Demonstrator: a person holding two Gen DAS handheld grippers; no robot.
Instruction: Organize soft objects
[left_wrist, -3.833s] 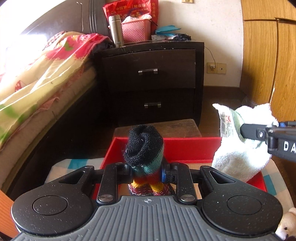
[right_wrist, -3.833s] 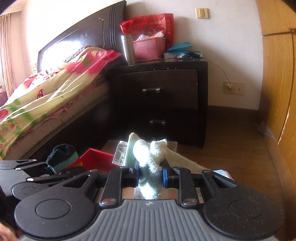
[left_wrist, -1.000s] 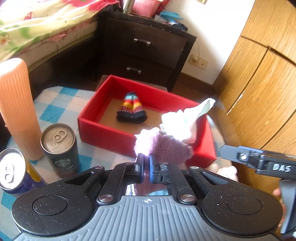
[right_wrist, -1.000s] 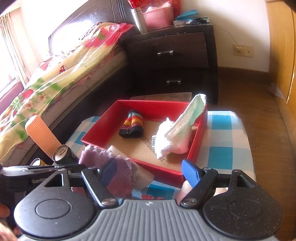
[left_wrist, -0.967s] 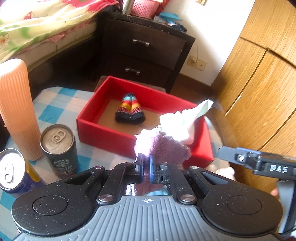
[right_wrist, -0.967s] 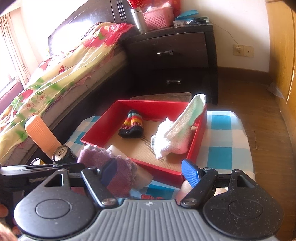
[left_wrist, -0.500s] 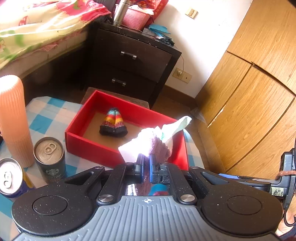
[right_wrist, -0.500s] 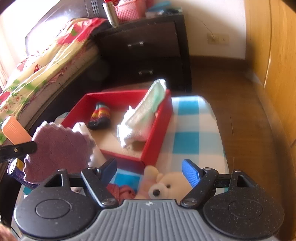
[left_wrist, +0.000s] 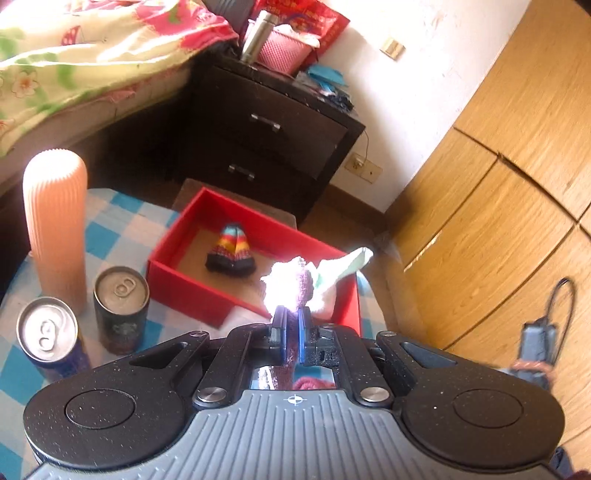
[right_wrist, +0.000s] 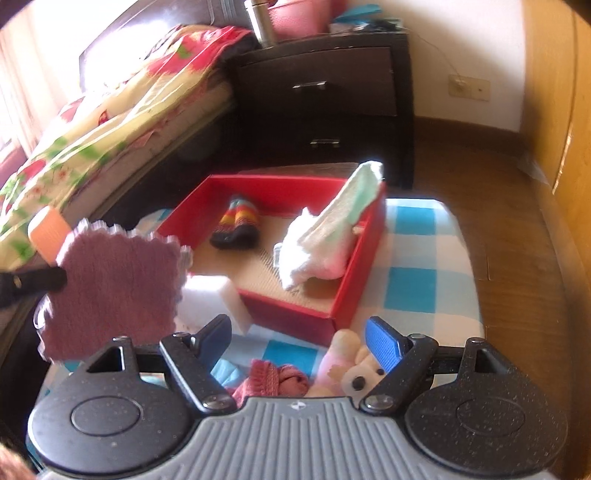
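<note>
Harsh sunlit glare, fisheye-warped, motion-blurred.

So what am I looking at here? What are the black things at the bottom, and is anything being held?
No robot here: a person holds a two-fingered claw in each hand, with a wide-angle camera on each looking along its fingers. The black shapes at the bottom are the claws themselves.

In the left-hand view, the left claw is shut on a purple cloth. The right-hand view shows that cloth hanging in the air. The right claw is open and empty, above a plush toy.

On the checked table sit a red box holding a striped sock and a white towel, plus two cans and a peach cylinder.
</note>
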